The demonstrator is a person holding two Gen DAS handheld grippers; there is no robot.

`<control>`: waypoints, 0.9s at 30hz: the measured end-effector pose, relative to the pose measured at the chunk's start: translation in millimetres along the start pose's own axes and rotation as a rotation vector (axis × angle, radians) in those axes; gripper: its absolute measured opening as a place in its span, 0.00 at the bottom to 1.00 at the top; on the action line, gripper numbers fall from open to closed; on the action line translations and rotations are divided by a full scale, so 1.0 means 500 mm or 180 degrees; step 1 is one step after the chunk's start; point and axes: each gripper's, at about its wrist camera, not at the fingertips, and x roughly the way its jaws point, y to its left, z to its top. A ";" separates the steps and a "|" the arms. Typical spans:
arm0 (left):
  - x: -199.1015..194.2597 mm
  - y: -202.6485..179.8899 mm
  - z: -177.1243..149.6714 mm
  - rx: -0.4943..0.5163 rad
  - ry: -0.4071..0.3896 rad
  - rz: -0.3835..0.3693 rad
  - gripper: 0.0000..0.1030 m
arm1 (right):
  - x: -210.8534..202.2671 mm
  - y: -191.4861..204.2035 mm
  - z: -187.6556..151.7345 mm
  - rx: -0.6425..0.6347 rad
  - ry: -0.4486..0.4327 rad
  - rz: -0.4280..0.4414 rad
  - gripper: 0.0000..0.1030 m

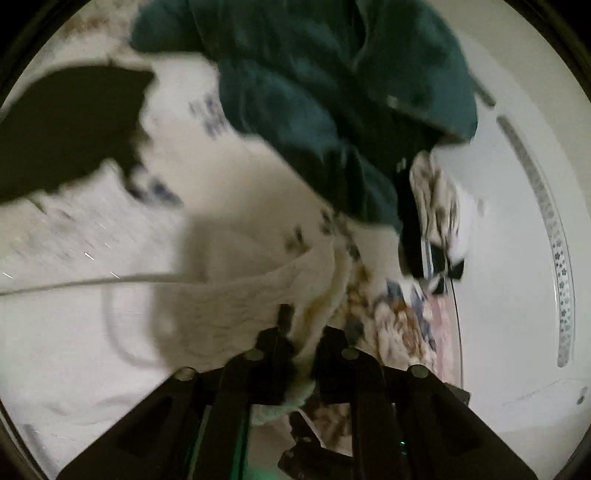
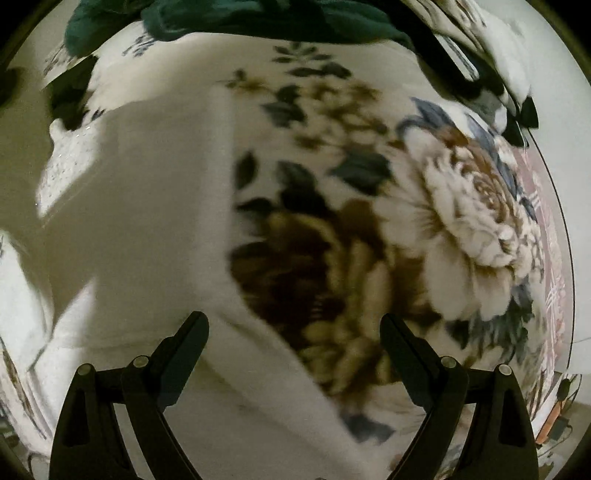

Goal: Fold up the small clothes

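My left gripper [image 1: 304,332] is shut on a small cream-white knitted garment [image 1: 236,295], pinching its edge and holding it above the floral blanket; the view is blurred. My right gripper [image 2: 295,325] is open and empty, its fingers [image 2: 184,350] spread wide just above the same pale garment [image 2: 147,221], which lies spread over the flowered blanket [image 2: 424,221].
A dark green garment [image 1: 332,92] lies heaped at the far side and also shows in the right wrist view [image 2: 240,18]. A black cloth [image 1: 70,125] lies at the left. Small patterned items [image 1: 439,206] sit by the green heap. A white wall [image 1: 517,295] rises at the right.
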 end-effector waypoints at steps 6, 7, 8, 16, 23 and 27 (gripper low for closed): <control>-0.099 0.095 -0.027 -0.0194 -0.0146 0.0251 0.83 | -0.026 -0.106 0.038 0.0227 -0.0040 0.0526 0.93; -0.144 0.132 -0.045 -0.0256 -0.0253 0.0351 0.83 | -0.038 -0.113 0.049 0.0283 -0.0076 0.0665 0.93; -0.173 0.166 -0.059 -0.0305 -0.0327 0.0463 0.84 | -0.048 -0.115 0.061 0.0317 -0.0108 0.0788 0.93; -0.288 0.549 -0.171 -0.1148 -0.0327 0.1681 0.86 | -0.033 0.042 0.138 0.0323 0.0035 0.1059 0.83; -0.200 0.687 -0.154 -0.1304 -0.0118 0.1685 0.90 | -0.008 0.124 0.139 -0.0037 0.0100 0.0568 0.12; -0.186 0.709 -0.142 -0.1293 -0.0122 0.1674 1.00 | 0.023 0.135 0.141 -0.0145 0.0248 0.0416 0.12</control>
